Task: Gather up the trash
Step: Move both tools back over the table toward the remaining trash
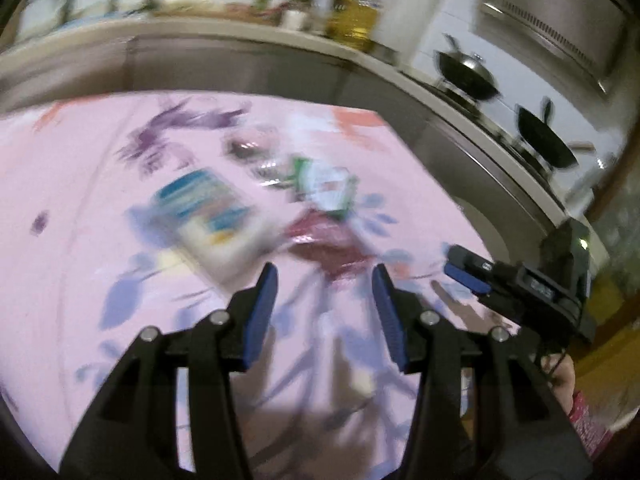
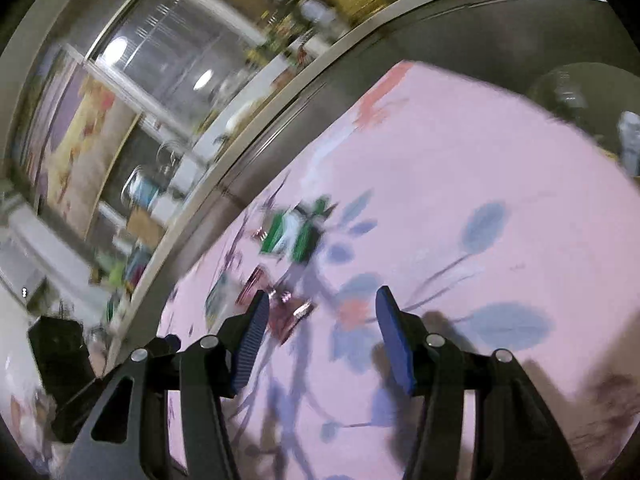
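Observation:
Several pieces of trash lie on a pink flowered tablecloth point(image 1: 80, 200). A dark red foil wrapper point(image 1: 328, 244) lies just ahead of my left gripper point(image 1: 324, 276), which is open and empty. Beyond it are a green and white carton point(image 1: 326, 188), a blue and white box point(image 1: 208, 216) and a crumpled clear wrapper point(image 1: 248, 148). The right gripper point(image 1: 468, 272) shows at the right edge of the left wrist view. In the right wrist view my right gripper point(image 2: 320, 308) is open and empty above the cloth point(image 2: 480, 160), with the red wrapper point(image 2: 280, 312) beside its left finger and the green carton point(image 2: 296, 232) farther off. Both views are blurred.
A steel kitchen counter point(image 1: 240, 56) runs behind the table, with two black woks point(image 1: 468, 76) on a stove at the right. Bottles and clutter point(image 1: 340, 12) stand on the counter. A round bin opening point(image 2: 580, 100) shows beyond the table's far right corner.

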{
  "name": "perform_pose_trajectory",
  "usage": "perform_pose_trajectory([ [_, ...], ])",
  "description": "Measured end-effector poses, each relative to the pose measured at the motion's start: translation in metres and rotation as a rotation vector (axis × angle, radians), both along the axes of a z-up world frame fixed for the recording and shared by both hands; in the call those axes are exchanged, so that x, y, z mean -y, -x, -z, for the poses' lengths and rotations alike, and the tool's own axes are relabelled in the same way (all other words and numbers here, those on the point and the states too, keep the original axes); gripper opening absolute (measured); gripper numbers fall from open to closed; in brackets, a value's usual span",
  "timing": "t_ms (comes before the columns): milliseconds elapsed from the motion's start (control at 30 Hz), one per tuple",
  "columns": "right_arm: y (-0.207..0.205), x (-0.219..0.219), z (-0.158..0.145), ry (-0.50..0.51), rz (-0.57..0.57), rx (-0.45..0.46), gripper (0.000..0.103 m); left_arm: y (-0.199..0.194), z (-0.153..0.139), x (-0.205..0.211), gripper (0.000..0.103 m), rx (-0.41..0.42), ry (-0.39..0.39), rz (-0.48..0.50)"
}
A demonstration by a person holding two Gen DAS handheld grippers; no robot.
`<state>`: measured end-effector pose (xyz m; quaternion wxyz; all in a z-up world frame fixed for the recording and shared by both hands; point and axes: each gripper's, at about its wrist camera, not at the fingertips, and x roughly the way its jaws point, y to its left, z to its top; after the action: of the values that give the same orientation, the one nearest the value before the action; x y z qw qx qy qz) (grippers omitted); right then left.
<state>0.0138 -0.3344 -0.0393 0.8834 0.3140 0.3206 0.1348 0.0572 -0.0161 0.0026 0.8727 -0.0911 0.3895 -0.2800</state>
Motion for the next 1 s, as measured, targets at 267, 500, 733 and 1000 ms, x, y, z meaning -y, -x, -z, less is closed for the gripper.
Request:
perform_pose_trajectory([
  [267, -0.008, -0.077, -0.008, 0.142, -0.201, 0.002, 0.051, -0.020, 0.020, -0.072, 0.047, -0.113, 0.124, -0.140],
  [500, -0.035, -0.114, -0.013, 0.192, -0.294, -0.004, 0.051, -0.032, 0.034, -0.087, 0.047, -0.173, 0.191, -0.146],
  [733, -0.090, -0.137, -0.016, 0.176, -0.296, -0.011, 0.051, -0.039, 0.038, -0.113, 0.047, -0.191, 0.226, -0.204],
  [1000, -0.096, -0.172, 0.006, -0.103, -0.520, -0.126, 0.051, -0.043, 0.039, -0.129, 0.047, -0.192, 0.225, -0.250],
])
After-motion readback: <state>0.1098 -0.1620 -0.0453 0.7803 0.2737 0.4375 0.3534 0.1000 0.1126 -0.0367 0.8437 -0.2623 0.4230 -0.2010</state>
